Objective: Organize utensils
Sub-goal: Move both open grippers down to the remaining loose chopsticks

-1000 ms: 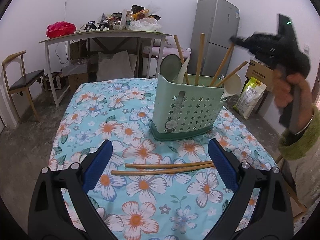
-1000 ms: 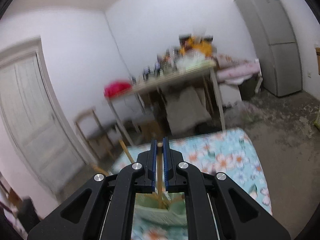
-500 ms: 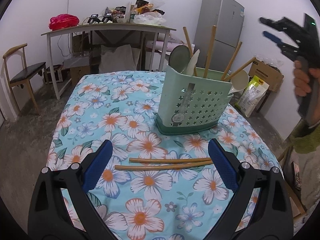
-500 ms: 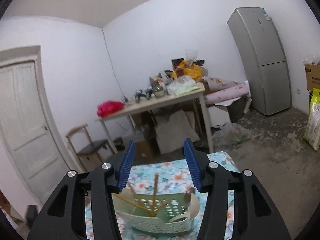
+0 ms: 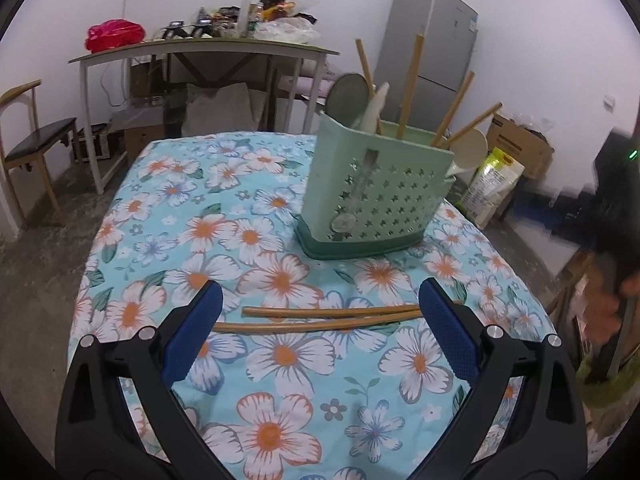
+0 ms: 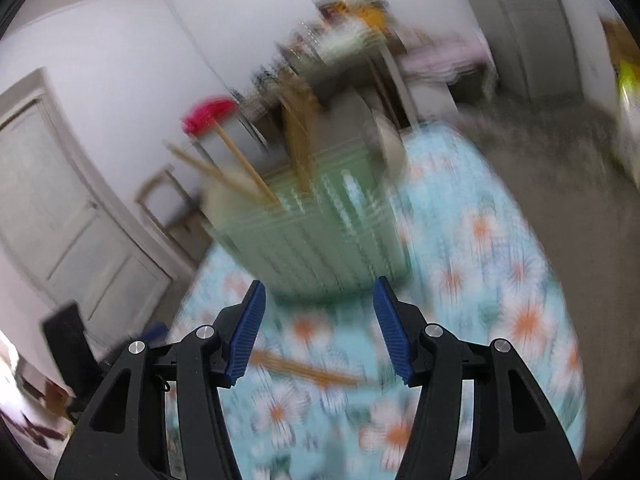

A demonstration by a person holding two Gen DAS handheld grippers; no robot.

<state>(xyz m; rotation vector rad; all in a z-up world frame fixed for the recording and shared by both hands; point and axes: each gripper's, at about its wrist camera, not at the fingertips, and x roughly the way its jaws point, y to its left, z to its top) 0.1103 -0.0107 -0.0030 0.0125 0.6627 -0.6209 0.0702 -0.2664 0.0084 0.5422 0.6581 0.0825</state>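
Note:
A pale green utensil holder (image 5: 374, 200) with star holes stands on the floral tablecloth (image 5: 248, 240), holding several wooden chopsticks and spoons. Two loose wooden chopsticks (image 5: 320, 318) lie side by side on the cloth in front of it. My left gripper (image 5: 320, 332) hangs open low over them, its blue pads on either side of the pair and apart from it. In the blurred right wrist view my right gripper (image 6: 318, 332) has its jaws opening with nothing between them, aimed down at the holder (image 6: 316, 240) and the loose chopsticks (image 6: 308, 370).
A grey table (image 5: 200, 50) piled with clutter stands behind, with a wooden chair (image 5: 30, 148) at the left and a fridge (image 5: 434, 56) at the back right. A cardboard box (image 5: 520, 146) and a sack (image 5: 490, 184) sit on the floor at the right. A door (image 6: 52, 216) shows at the left.
My right gripper let go of a chopstick over the holder, its jaws came apart, and it dropped toward the table. The left gripper stayed nearly still over the loose chopsticks.

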